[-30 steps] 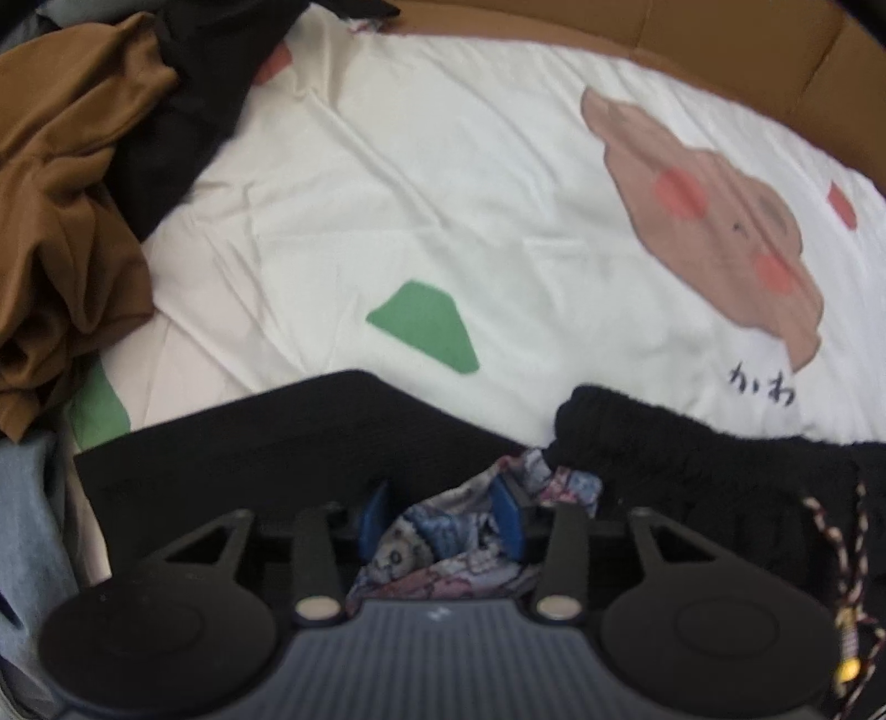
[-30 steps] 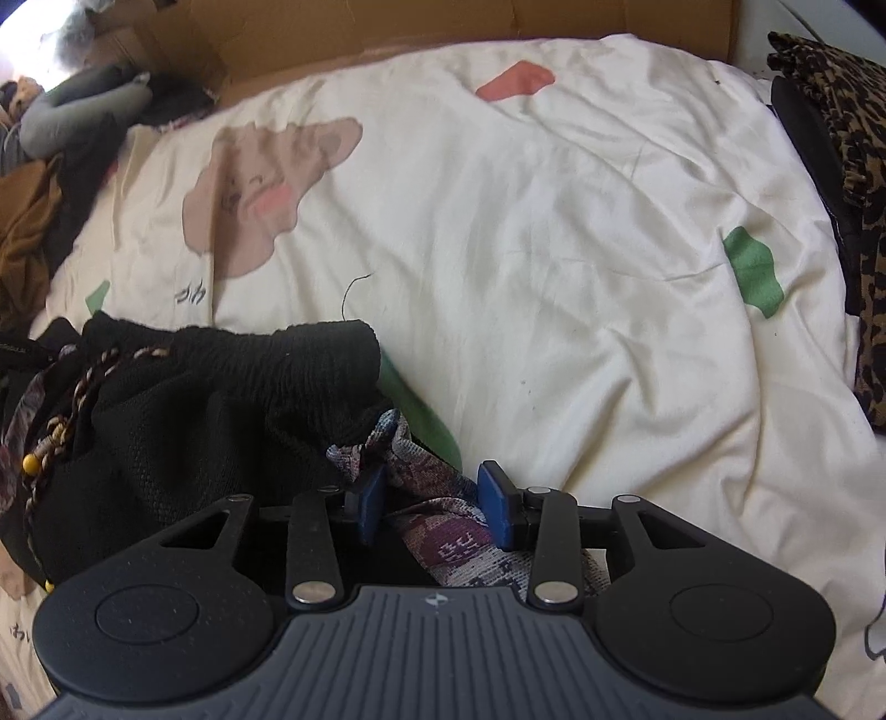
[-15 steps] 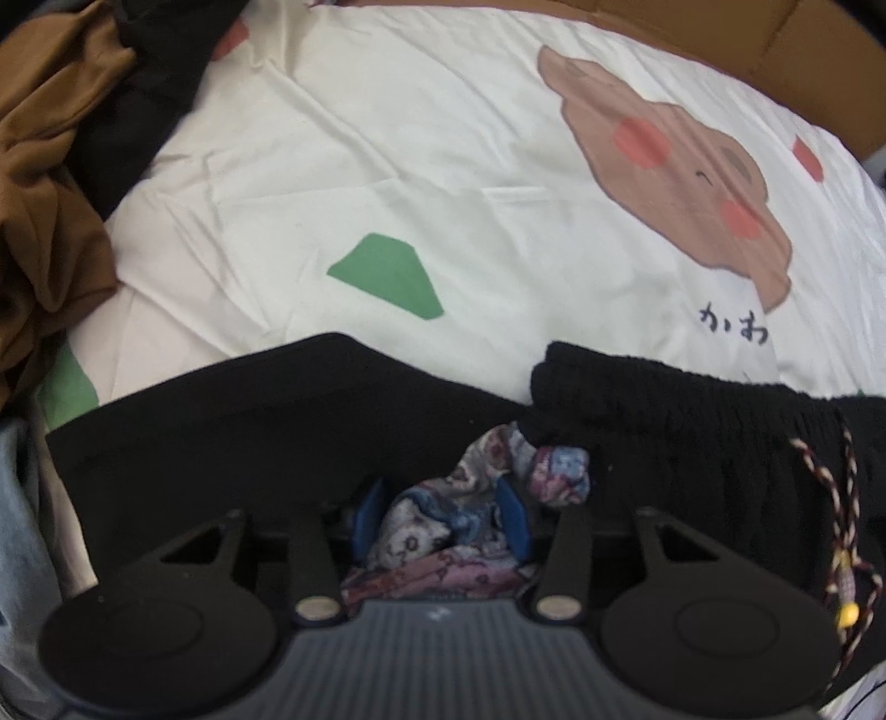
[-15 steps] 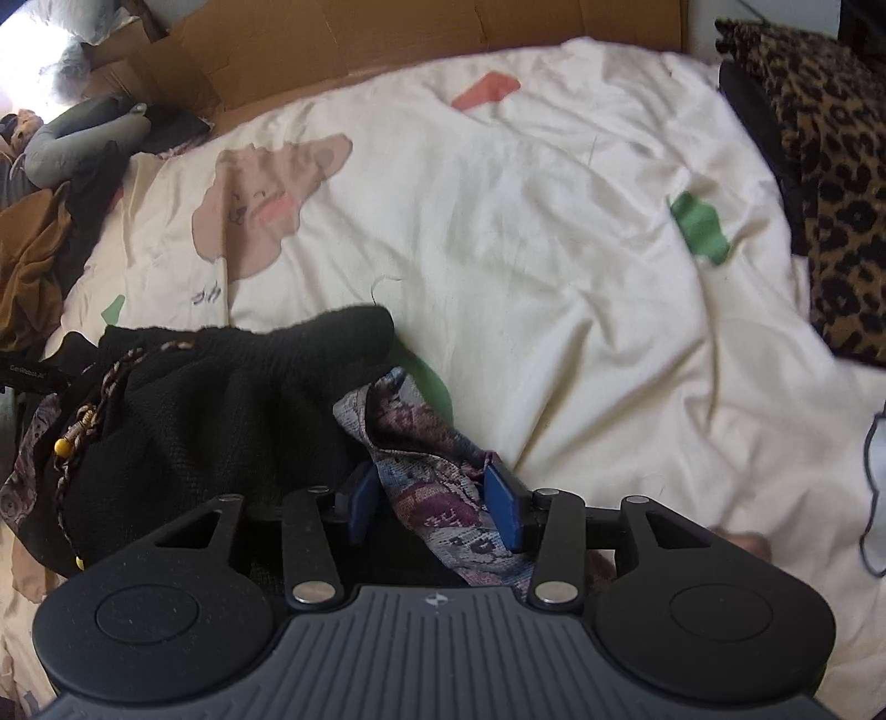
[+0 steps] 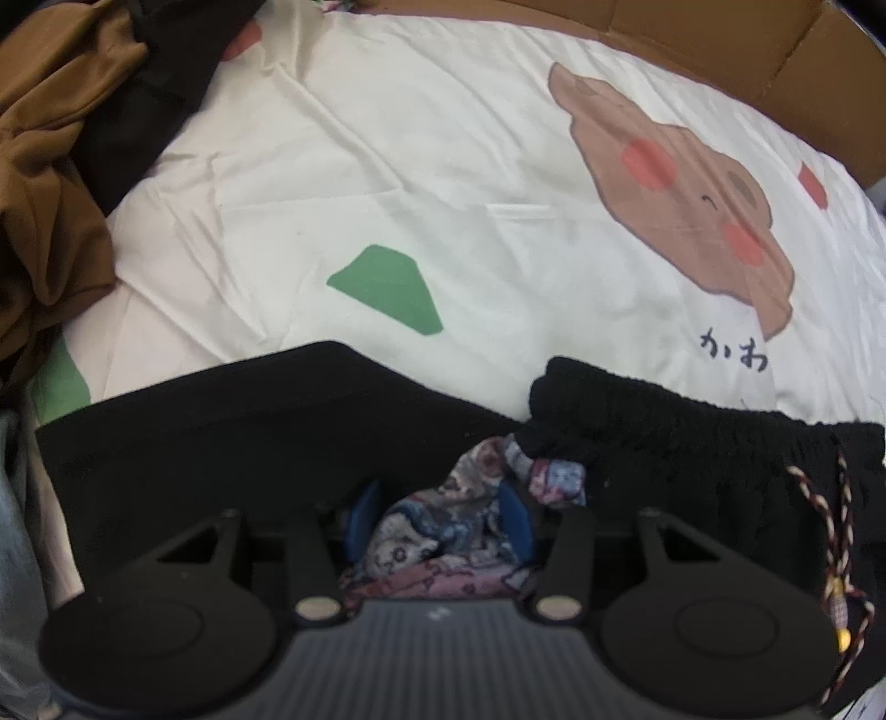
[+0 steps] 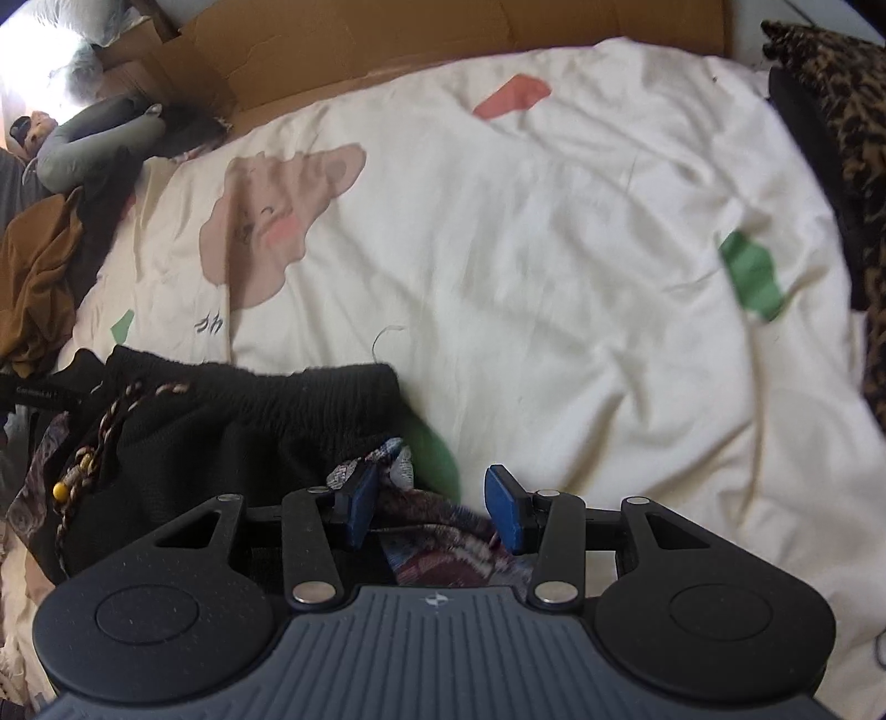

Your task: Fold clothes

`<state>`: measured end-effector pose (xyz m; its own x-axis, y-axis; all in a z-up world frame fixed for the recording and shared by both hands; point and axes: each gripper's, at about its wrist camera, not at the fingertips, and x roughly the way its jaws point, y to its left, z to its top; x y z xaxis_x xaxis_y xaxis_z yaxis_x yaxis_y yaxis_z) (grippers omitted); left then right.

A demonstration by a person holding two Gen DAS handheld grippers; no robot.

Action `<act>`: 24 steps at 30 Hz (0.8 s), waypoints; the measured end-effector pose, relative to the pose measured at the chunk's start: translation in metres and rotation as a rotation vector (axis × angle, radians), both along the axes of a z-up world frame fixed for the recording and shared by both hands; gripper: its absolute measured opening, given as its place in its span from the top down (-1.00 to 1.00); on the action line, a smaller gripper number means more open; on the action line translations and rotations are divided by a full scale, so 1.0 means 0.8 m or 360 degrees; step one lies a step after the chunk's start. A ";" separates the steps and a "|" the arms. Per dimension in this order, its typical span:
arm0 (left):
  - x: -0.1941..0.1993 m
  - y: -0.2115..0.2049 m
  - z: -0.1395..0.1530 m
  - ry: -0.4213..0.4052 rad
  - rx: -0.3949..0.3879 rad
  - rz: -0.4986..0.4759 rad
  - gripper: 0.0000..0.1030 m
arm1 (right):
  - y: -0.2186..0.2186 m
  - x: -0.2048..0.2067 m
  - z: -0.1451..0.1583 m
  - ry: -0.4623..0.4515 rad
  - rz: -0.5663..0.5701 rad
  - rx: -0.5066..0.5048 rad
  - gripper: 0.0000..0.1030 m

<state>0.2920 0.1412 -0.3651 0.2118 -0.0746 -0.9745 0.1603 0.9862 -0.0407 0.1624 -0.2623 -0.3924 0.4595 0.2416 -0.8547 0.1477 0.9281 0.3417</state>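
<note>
A black garment with an elastic waistband and a braided drawstring lies on the cream printed bed sheet. A patterned lining cloth bulges from it between the blue pads of my left gripper, which presses on it from both sides. In the right wrist view the same black garment lies at the lower left. My right gripper stands open over its corner. The patterned cloth sits low between the jaws, and the right pad's face is bare.
A heap of brown and black clothes lies at the left of the bed. Leopard-print fabric runs along the right edge. Cardboard lines the far side, with a grey stuffed item in the far left corner.
The patterned cloth that filled the right gripper's jaws has sunk low between them, and the right view has shifted. The left gripper's pads stand slightly wider around their cloth.
</note>
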 end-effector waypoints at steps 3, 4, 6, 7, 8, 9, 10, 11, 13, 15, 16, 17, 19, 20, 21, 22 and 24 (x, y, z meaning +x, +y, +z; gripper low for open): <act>-0.002 -0.010 0.003 -0.0041 0.0009 -0.0038 0.02 | 0.002 -0.007 0.003 -0.0049 0.0011 0.0035 0.04; -0.004 -0.012 0.005 -0.0057 0.0012 -0.0059 0.02 | 0.000 -0.008 0.005 -0.0060 0.0011 0.0038 0.04; -0.006 -0.013 0.009 -0.0073 0.0007 -0.0084 0.01 | -0.004 -0.010 0.009 -0.0078 0.0011 0.0037 0.04; -0.005 -0.012 0.012 -0.0070 -0.0004 -0.0089 0.01 | -0.006 -0.011 0.012 -0.0089 0.0013 0.0032 0.04; -0.004 -0.014 0.016 -0.0071 -0.0016 -0.0092 0.01 | -0.008 -0.011 0.015 -0.0101 0.0018 0.0024 0.04; -0.001 -0.013 0.021 -0.0079 -0.0030 -0.0095 0.00 | -0.010 -0.011 0.018 -0.0112 0.0020 0.0019 0.04; 0.005 -0.008 0.027 -0.0094 -0.0041 -0.0102 0.00 | -0.012 -0.010 0.021 -0.0122 0.0017 0.0019 0.04; 0.008 -0.006 0.033 -0.0108 -0.0049 -0.0110 -0.02 | -0.014 -0.009 0.023 -0.0128 0.0010 0.0027 0.04; 0.015 -0.002 0.038 -0.0119 -0.0075 -0.0120 -0.02 | -0.016 -0.005 0.023 -0.0134 -0.0012 0.0054 0.04; 0.022 -0.005 0.036 -0.0123 -0.0091 -0.0126 -0.02 | -0.015 0.000 0.020 -0.0125 -0.0026 0.0068 0.04; 0.024 -0.007 0.034 -0.0125 -0.0095 -0.0129 -0.02 | -0.013 0.002 0.017 -0.0112 -0.0026 0.0068 0.04; 0.026 -0.009 0.032 -0.0125 -0.0098 -0.0130 -0.02 | -0.011 0.004 0.013 -0.0099 -0.0024 0.0069 0.04; 0.029 -0.010 0.029 -0.0116 -0.0109 -0.0137 -0.01 | -0.006 0.005 0.007 -0.0072 -0.0014 0.0075 0.04; 0.029 -0.012 0.027 -0.0110 -0.0106 -0.0150 -0.01 | -0.004 0.005 0.003 -0.0058 -0.0009 0.0075 0.04; 0.030 -0.014 0.024 -0.0103 -0.0104 -0.0164 -0.01 | -0.003 0.005 0.000 -0.0042 -0.0006 0.0072 0.04; 0.030 -0.017 0.022 -0.0094 -0.0095 -0.0183 -0.01 | -0.002 0.004 -0.003 -0.0025 -0.0005 0.0068 0.04; 0.030 -0.021 0.014 -0.0073 -0.0069 -0.0224 -0.01 | -0.003 0.004 -0.008 -0.0006 -0.0009 0.0070 0.03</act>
<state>0.3163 0.1242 -0.3539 0.2402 -0.1487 -0.9593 0.2996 0.9513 -0.0725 0.1659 -0.2645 -0.3991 0.4641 0.2762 -0.8416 0.1514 0.9114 0.3826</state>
